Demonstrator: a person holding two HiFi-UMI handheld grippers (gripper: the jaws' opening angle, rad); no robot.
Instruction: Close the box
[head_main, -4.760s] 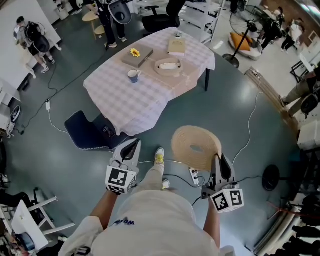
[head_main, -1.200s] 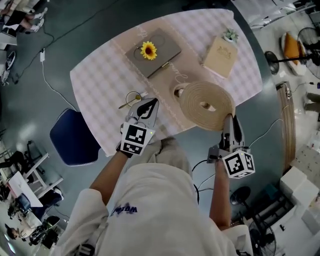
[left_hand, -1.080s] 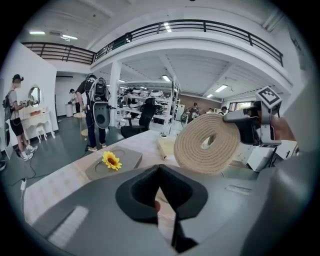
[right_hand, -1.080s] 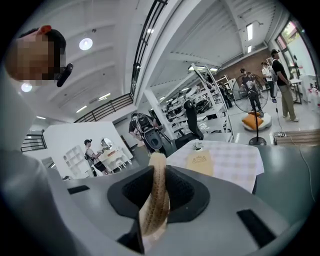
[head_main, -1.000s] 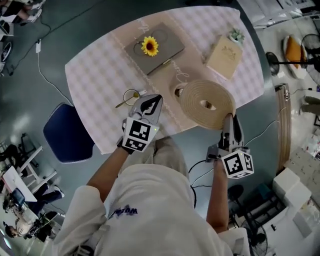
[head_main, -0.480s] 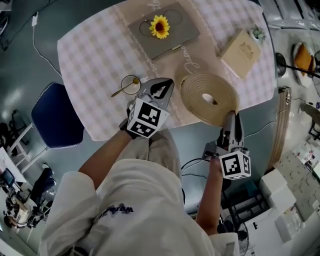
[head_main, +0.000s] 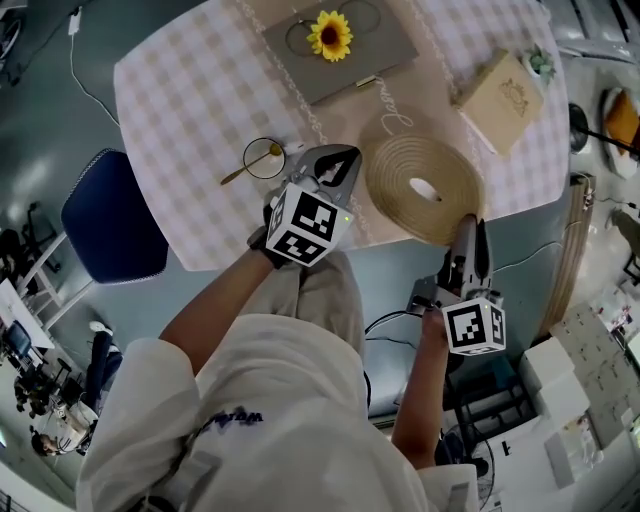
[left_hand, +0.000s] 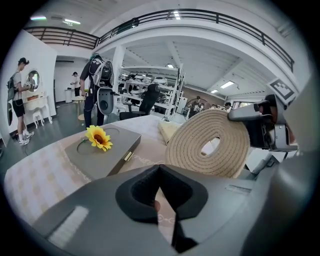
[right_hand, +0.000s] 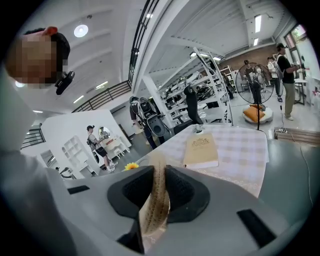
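Over the checked table (head_main: 190, 120), at the right part of its near edge, hangs the woven lid (head_main: 395, 175). It is a round coiled disc with a hole in the middle, tilted, with its broad face turned up toward the head camera. Its near rim hangs past the table's edge, and its plane runs straight away along the line of the right gripper (head_main: 467, 228). A blue chair (head_main: 110, 225) stands off the table's left side. On the table's far part lies a grey case (head_main: 345, 45) with a sunflower (head_main: 331, 35) on it, and a tan book (head_main: 505, 85) sits at the far right corner.

Both bare forearms reach forward from the body. The right one runs nearly straight ahead. Its gripper points forward and downward just off the table's near edge, pinching the lid's rim edge-on between its pads. The left forearm slants inward. The left gripper (head_main: 340, 160) is over the table's near edge, marker cube up, pads pressed together on nothing. A cup (head_main: 264, 158) with a spoon stands on the table beside it.
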